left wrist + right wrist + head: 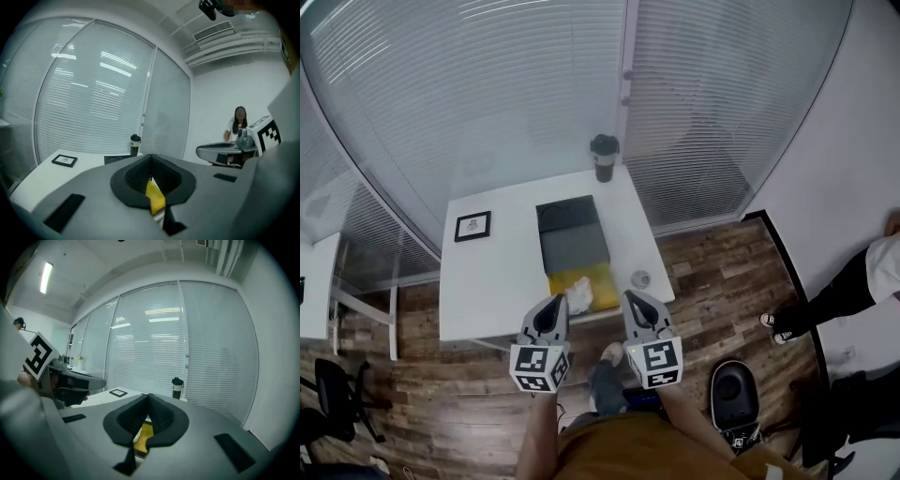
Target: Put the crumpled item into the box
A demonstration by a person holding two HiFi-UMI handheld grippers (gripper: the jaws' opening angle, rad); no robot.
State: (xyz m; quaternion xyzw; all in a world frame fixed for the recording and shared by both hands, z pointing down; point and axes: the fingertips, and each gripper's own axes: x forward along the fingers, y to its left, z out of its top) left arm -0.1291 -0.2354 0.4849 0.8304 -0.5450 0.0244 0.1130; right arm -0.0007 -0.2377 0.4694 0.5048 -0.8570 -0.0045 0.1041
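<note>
A white crumpled item point(579, 294) lies on a yellow sheet point(584, 283) at the near edge of the white table point(487, 281). Just behind it stands the open dark box point(572, 237). My left gripper point(557, 303) hovers at the table's near edge, just left of the crumpled item, jaws shut and holding nothing. My right gripper point(631, 298) sits to the item's right, also shut and holding nothing. In the left gripper view, the left gripper point(151, 158) shows the yellow sheet point(155, 199) through the gap below its tips. The right gripper point(148, 397) shows the same yellow sheet point(143, 432).
A dark tumbler point(604, 157) stands at the table's far edge behind the box. A framed picture point(472, 226) lies at the far left, a small round object point(639, 278) near the right edge. A person point(839, 292) stands at the right; a black bag point(734, 394) sits on the floor.
</note>
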